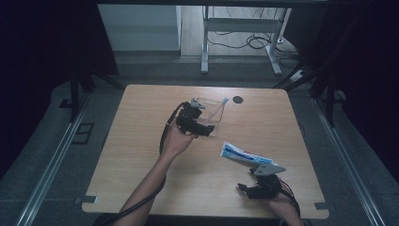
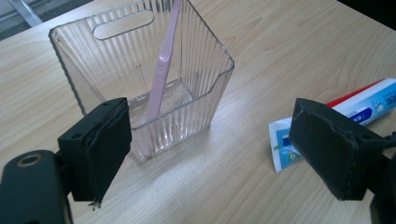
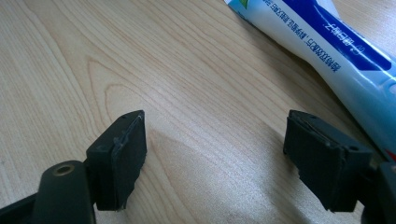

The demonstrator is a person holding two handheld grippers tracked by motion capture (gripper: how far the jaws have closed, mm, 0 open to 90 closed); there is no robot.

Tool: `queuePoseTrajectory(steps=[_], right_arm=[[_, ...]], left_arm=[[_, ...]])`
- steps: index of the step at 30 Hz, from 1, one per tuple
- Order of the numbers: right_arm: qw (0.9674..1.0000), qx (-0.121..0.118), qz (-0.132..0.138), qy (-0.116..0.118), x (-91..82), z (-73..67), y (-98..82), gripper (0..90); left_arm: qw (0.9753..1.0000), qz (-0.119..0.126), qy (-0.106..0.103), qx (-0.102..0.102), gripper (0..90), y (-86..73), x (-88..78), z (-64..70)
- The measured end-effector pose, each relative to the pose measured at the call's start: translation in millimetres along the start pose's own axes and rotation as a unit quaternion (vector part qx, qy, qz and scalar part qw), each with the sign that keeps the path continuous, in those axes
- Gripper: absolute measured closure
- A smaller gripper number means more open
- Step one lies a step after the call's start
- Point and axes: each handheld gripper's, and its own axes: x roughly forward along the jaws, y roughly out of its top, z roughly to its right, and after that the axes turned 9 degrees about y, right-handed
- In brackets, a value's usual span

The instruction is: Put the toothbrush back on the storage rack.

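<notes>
Left gripper (image 1: 212, 118) hovers just in front of the clear holder (image 2: 140, 88), jaws spread wide, gripping nothing; the pink toothbrush (image 2: 161, 70) already stands inside. Further right, the toothpaste tube (image 1: 244, 154) lies flat on the table (image 1: 141, 155), likely next. Right gripper (image 1: 245, 184) waits beside it, jaws apart and empty.

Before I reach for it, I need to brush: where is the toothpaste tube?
The toothpaste tube lies flat on the table's right half in the high view, between the clear holder and the right claw.
</notes>
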Motion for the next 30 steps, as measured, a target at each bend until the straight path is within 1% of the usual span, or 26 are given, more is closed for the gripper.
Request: queuePoseTrajectory(steps=[5, 9, 13, 15, 16, 19, 20, 28, 30], right_arm=[[1.0, 0.0, 0.0, 0.0, 0.0, 0.0, 0.0, 21.5], [1.0, 0.0, 0.0, 0.0, 0.0, 0.0, 0.0, 21.5], [1.0, 0.0, 0.0, 0.0, 0.0, 0.0, 0.0, 21.5], [1.0, 0.0, 0.0, 0.0, 0.0, 0.0, 0.0, 21.5], [1.0, 0.0, 0.0, 0.0, 0.0, 0.0, 0.0, 21.5], [1.0, 0.001, 0.0, 0.0, -0.1, 0.0, 0.0, 21.5], [1.0, 0.001, 0.0, 0.0, -0.1, 0.0, 0.0, 21.5], [1.0, 0.001, 0.001, 0.0, 0.1, -0.1, 0.0, 21.5], [1.0, 0.001, 0.001, 0.0, 0.1, -0.1, 0.0, 21.5]], left_arm=[[1.0, 0.001, 0.001, 0.004, 13.4, -8.4, -3.7, -1.2], [1.0, 0.003, 0.003, 0.004, 13.4, -16.2, -5.5, -1.8], [1.0, 0.005, 0.002, 0.0, 13.3, -22.0, -6.7, -2.7], [0.9999, 0.01, -0.002, 0.005, 13.3, -28.1, -7.6, -4.2], [0.9999, 0.013, -0.003, -0.001, 13.3, -30.5, -7.8, -3.7], [0.9999, 0.016, -0.006, -0.002, 13.3, -35.0, -8.3, -4.0], [0.9998, 0.017, -0.006, -0.002, 13.3, -39.3, -8.7, -4.8], [0.9998, 0.016, -0.009, -0.006, 13.4, -52.1, -11.2, -7.0], [0.9998, 0.017, -0.011, -0.009, 13.4, -58.0, -12.7, -7.1]])
